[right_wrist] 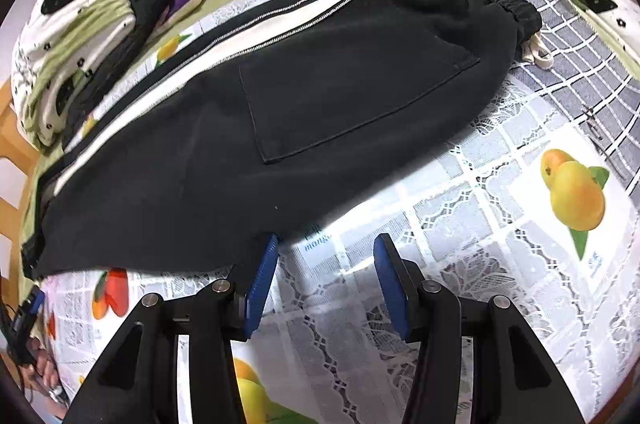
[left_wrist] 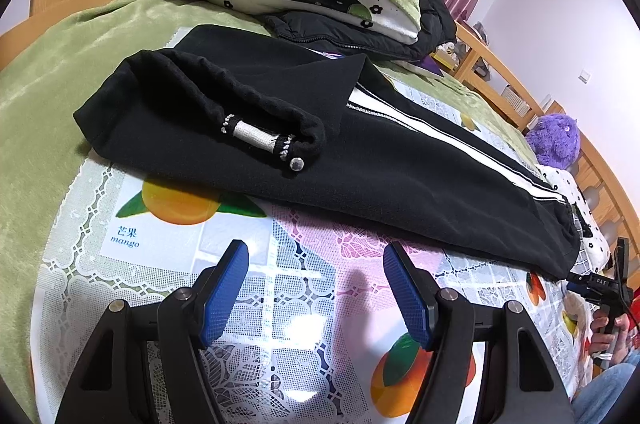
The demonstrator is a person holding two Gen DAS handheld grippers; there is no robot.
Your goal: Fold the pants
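While the black white-striped fleece pants (right_wrist: 280, 112) lie lengthwise across my front, both empty tools gape: right tool (right_wrist: 326, 284) nearest their edge, left tool (left_wrist: 316, 292) short of the cuffs.

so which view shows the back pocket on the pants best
The right wrist view: the back pocket sits central, its stitched outline fully visible on the pants. The left wrist view shows only the leg cuffs and side stripe, no pocket.
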